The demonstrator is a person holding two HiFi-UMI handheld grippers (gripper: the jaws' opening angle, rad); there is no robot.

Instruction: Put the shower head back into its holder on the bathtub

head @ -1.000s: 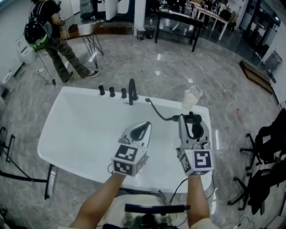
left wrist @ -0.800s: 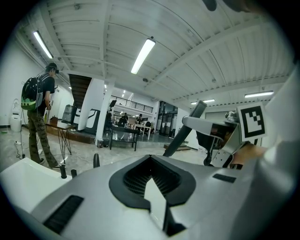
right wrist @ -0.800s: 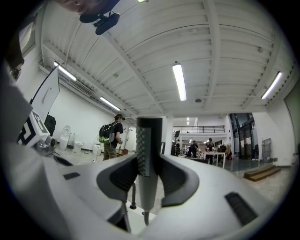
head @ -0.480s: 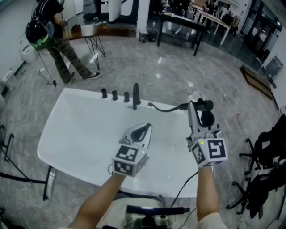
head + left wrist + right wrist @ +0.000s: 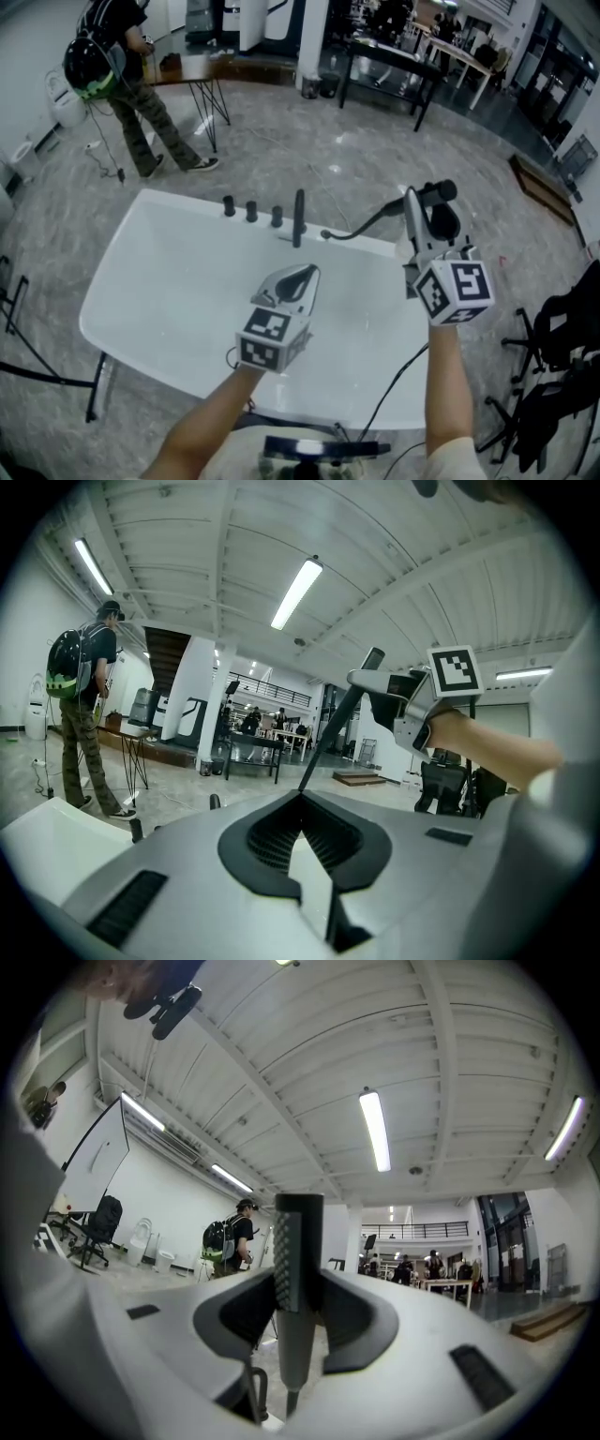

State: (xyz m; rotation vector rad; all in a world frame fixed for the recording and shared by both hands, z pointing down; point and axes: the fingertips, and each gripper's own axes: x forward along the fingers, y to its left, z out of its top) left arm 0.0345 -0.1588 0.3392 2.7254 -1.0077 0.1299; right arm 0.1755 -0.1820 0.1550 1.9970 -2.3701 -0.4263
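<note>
A glossy white bathtub (image 5: 131, 272) fills the middle of the head view. It stands on a polished floor (image 5: 375, 150) of grey veined stone that mirrors the lights overhead. On the tub's far rim, at about twelve o'clock, three short black knobs (image 5: 251, 211) stand in a row, with a tall black spout (image 5: 299, 217) just beside them on the one o'clock side. A dark hose (image 5: 361, 232) starts at the rim next to the spout and climbs toward two o'clock to the black shower head (image 5: 442, 223). The shower head is up in the air past the tub's right end, clear of the rim. The right gripper (image 5: 427, 211) is clenched on it: in the right gripper view a dark upright handle sits squarely between the two pads, both pressing on it. The left gripper (image 5: 302, 275) hovers over the basin near the centre, its jaws brought together at the tips with nothing in them.

Around the tub the room is a large open hall. At eleven o'clock a person (image 5: 117, 84) with a backpack stands beside a small table (image 5: 202, 75) on thin black legs, and white toilets (image 5: 64, 98) line the wall at ten. A white column (image 5: 314, 42) rises at twelve and long black tables (image 5: 389, 66) run at one. A low wooden platform (image 5: 534, 173) lies at two, and black office chairs (image 5: 562, 319) crowd four o'clock. The gripper views show a white ribbed ceiling (image 5: 281, 1082) with strip lights (image 5: 375, 1129)
</note>
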